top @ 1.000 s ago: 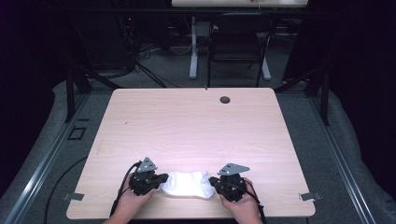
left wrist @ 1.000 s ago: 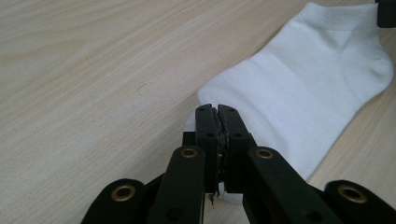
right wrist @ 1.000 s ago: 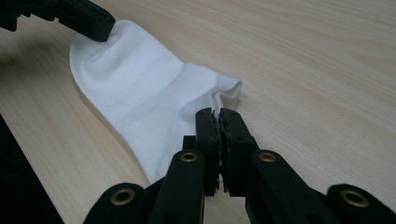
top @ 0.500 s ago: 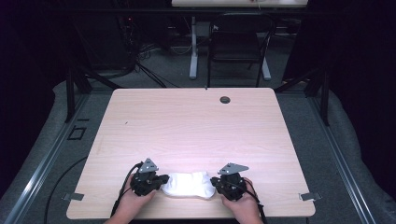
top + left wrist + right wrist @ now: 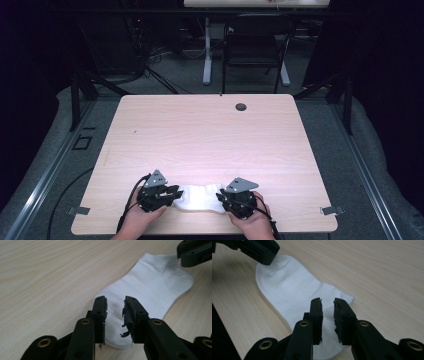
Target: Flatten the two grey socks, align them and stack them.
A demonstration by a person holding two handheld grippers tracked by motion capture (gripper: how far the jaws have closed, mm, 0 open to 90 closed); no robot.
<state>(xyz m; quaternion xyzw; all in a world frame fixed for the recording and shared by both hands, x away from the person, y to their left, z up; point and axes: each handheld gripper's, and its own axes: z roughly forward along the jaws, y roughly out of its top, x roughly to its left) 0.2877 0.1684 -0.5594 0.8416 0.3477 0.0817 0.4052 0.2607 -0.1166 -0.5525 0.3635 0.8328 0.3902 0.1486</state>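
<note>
A white ankle sock (image 5: pixel 200 199) lies flat near the table's front edge, stretched left to right. My left gripper (image 5: pixel 172 194) is at its left end and my right gripper (image 5: pixel 220 196) at its right end. In the left gripper view the jaws of the left gripper (image 5: pixel 115 302) stand parted just over one end of the sock (image 5: pixel 150 287), with nothing pinched; the right gripper (image 5: pixel 195 252) hovers at the far end. The right gripper view mirrors this: the right gripper (image 5: pixel 327 303) is open over the sock (image 5: pixel 287 287), with the left gripper (image 5: pixel 257 250) beyond.
The light wooden table (image 5: pixel 210 135) has a small dark grommet (image 5: pixel 241 106) near its back edge. Behind the table stand a black chair (image 5: pixel 255 50) and a white desk leg (image 5: pixel 206 50). Cables trail off the front left.
</note>
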